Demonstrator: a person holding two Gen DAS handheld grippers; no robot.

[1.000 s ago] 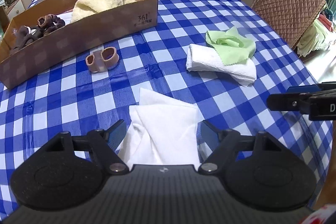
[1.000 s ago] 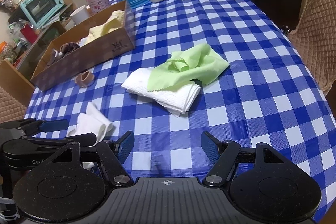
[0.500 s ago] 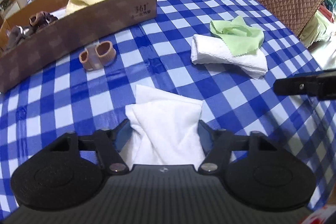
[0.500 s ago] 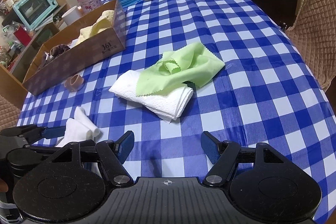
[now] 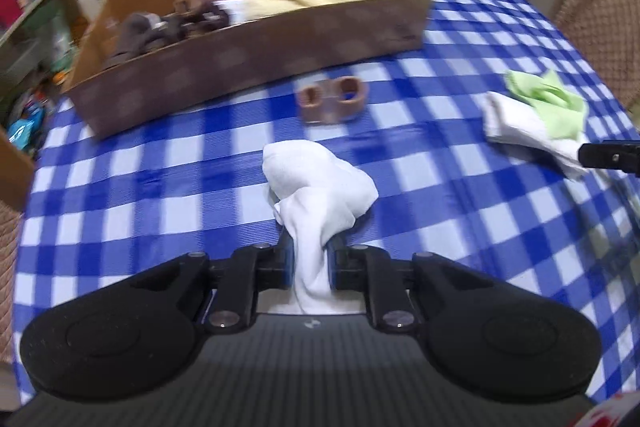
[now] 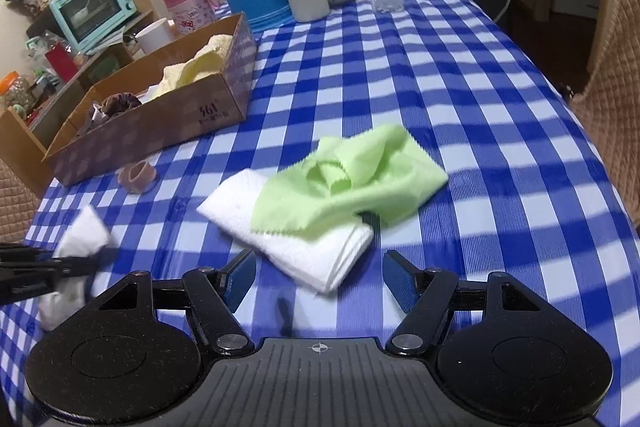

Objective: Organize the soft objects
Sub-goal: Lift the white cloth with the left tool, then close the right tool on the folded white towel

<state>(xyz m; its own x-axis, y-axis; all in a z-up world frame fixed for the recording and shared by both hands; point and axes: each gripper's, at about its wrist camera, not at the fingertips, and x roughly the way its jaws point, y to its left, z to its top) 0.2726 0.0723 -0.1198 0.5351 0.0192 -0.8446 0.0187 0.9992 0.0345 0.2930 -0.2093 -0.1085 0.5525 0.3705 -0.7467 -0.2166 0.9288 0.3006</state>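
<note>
The left tool (image 5: 311,259) has just been closing and now pinches the white cloth (image 5: 320,187), bunched between its pads. Lift it fully clear of the checked worktop (image 5: 160,187) first, then carry it over the near wall of the cardboard box (image 5: 256,39). The right tool (image 6: 319,279) stays released near the folded white towel (image 6: 296,243) under the green cloth (image 6: 352,179).

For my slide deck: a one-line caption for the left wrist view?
Left tool shut on a bunched white cloth above the checked tablecloth, cardboard box beyond.
</note>
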